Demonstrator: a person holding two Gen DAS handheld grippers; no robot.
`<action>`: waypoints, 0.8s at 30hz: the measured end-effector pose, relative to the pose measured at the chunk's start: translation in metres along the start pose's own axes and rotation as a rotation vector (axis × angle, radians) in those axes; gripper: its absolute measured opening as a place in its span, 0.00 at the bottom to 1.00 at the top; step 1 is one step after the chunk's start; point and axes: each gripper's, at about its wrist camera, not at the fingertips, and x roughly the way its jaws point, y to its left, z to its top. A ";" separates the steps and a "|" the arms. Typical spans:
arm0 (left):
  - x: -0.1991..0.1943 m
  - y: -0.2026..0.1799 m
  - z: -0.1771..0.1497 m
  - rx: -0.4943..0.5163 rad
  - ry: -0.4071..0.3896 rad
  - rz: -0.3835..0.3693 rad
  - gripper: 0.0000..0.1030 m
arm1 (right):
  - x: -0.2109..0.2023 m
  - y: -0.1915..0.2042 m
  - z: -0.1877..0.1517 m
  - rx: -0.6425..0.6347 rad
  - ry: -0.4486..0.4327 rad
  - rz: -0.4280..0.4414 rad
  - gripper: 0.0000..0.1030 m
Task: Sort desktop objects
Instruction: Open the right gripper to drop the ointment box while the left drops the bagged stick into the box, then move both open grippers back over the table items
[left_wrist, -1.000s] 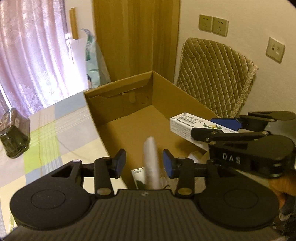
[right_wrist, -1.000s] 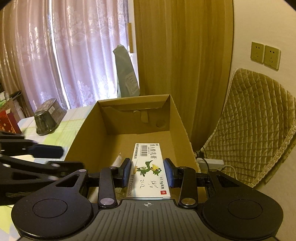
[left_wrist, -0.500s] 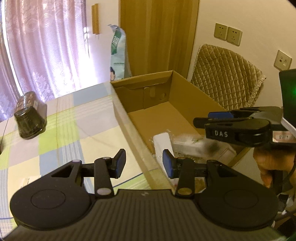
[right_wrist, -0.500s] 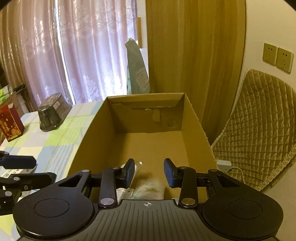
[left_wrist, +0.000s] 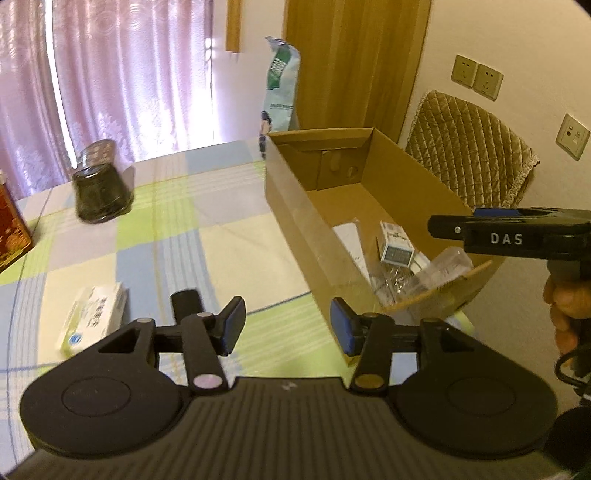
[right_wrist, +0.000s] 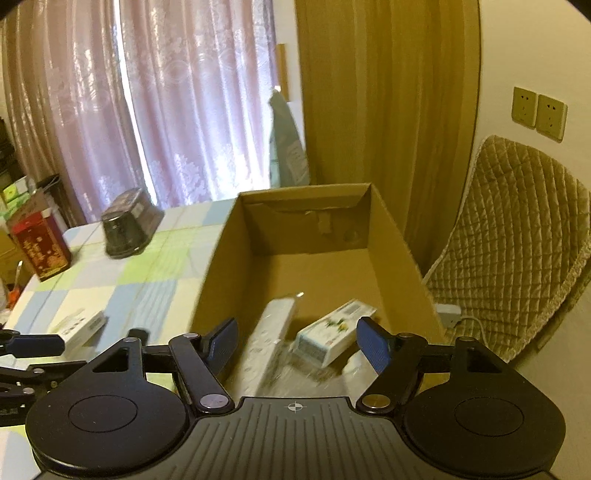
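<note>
Right wrist view: the medicine box that sat clamped in the right gripper a second ago now lies inside the cardboard box beside a white remote; both grippers are spread apart and empty. Left gripper hovers over the desk, near another small carton. Only the left wrist view shows a hand gripping the right tool.

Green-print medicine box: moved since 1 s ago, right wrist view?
Yes. The medicine box left the right gripper, now open, and dropped onto the cardboard box floor, beside the remote.
</note>
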 end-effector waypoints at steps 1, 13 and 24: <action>-0.005 0.002 -0.003 -0.006 0.001 0.003 0.47 | -0.005 0.006 -0.002 0.001 0.005 0.002 0.72; -0.081 0.034 -0.052 -0.067 -0.003 0.069 0.62 | -0.049 0.082 -0.030 -0.032 0.049 0.089 0.72; -0.132 0.085 -0.099 -0.158 -0.012 0.156 0.89 | -0.068 0.138 -0.055 -0.062 0.072 0.162 0.72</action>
